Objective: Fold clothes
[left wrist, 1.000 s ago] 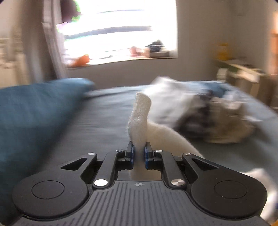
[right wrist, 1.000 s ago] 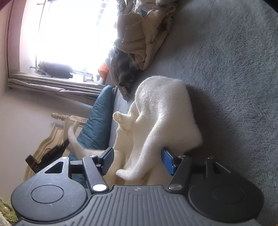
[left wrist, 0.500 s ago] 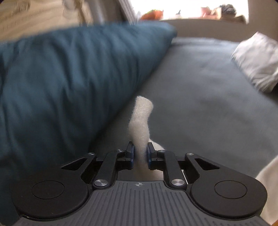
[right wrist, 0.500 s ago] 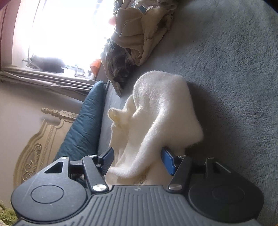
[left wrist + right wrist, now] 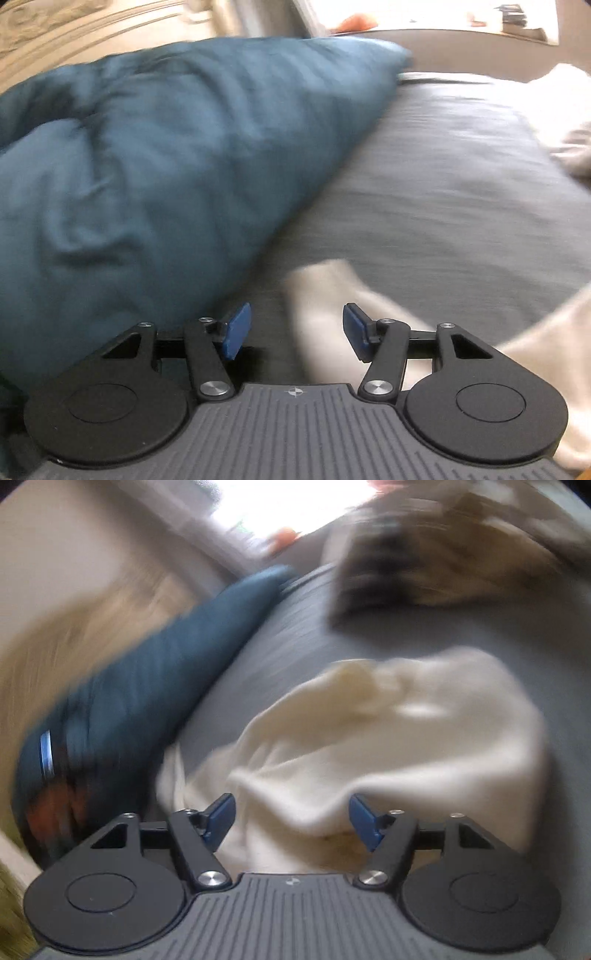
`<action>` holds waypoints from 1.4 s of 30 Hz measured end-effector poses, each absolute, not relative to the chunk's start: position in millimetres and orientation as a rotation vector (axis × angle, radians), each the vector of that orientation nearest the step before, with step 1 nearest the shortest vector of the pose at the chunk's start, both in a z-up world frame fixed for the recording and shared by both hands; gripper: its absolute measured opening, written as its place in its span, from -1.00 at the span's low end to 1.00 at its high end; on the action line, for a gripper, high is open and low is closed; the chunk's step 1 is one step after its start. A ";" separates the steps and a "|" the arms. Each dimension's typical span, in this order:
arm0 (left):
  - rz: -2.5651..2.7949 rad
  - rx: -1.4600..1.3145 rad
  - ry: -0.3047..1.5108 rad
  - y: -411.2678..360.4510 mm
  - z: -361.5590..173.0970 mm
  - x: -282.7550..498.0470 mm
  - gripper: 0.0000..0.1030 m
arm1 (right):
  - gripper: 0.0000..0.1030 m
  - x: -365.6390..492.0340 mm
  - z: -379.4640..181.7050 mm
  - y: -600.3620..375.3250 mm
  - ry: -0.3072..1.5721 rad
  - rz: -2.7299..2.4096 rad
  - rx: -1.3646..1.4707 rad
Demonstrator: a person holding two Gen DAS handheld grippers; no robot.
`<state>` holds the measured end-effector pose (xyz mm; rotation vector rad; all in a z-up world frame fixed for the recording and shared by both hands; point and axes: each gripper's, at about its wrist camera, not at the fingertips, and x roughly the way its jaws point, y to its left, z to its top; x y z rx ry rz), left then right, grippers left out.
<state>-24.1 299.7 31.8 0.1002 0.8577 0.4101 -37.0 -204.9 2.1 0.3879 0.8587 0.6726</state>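
Grey bed (image 5: pixel 443 192), cream garment (image 5: pixel 388 738) loose beside the blue pillow (image 5: pixel 147 166).
Both grippers, left (image 5: pixel 291 330) and right (image 5: pixel 291 818), have fingers spread wide, gripping nothing, so the garment lies slack.

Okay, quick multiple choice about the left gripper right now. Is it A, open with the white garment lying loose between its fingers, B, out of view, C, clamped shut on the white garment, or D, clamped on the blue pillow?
A: the left gripper has its blue pads spread wide apart, and the white garment lies loose on the grey bed between them, not pinched.
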 end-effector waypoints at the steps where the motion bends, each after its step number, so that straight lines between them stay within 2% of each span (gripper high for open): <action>1: 0.357 0.093 0.860 284.4 28.9 -19.8 0.13 | 0.39 -36.9 7.0 -187.1 0.840 0.706 0.302; 7: 0.071 0.047 0.907 188.7 -6.3 -3.1 0.15 | 0.39 -45.4 7.2 -98.9 0.741 0.815 -0.169; 12: -0.027 0.036 0.932 142.2 -36.3 16.0 0.15 | 0.36 -38.1 -9.5 -87.1 0.793 0.757 -0.205; 13: -0.031 0.053 0.930 135.7 -40.9 20.1 0.15 | 0.31 -36.7 -12.9 -84.8 0.803 0.745 -0.212; 16: -0.034 0.070 0.919 125.4 -52.7 27.6 0.15 | -0.11 -32.3 -22.9 -77.7 0.834 0.710 -0.233; 17: -0.034 0.071 0.915 123.9 -55.5 28.8 0.15 | -0.32 -30.9 -26.2 -75.4 0.844 0.698 -0.240; 18: -0.034 0.070 0.911 124.0 -56.4 29.1 0.15 | -0.32 -29.4 -29.6 -73.0 0.854 0.686 -0.247; 26: -0.027 0.119 0.900 114.7 -71.8 38.6 0.21 | -0.35 4.9 -36.0 -135.8 1.029 0.684 0.359; 29: -0.021 0.131 0.890 113.8 -74.1 37.3 0.23 | -0.37 10.7 -38.2 -148.8 1.008 0.637 0.419; 35: -0.009 0.135 0.885 113.5 -79.2 40.1 0.30 | -0.42 4.6 -40.8 -129.3 0.984 0.638 0.225; 37: -0.001 0.134 0.881 112.8 -80.5 41.0 0.31 | -0.81 1.9 -39.6 -127.7 0.973 0.645 0.219; 40: 0.001 0.133 0.882 113.0 -80.2 42.4 0.31 | -0.81 6.9 -30.5 -163.1 0.945 0.598 0.401; 42: -0.010 0.140 0.884 114.3 -79.2 42.9 0.31 | -0.82 0.3 -13.9 -208.7 0.855 0.552 0.548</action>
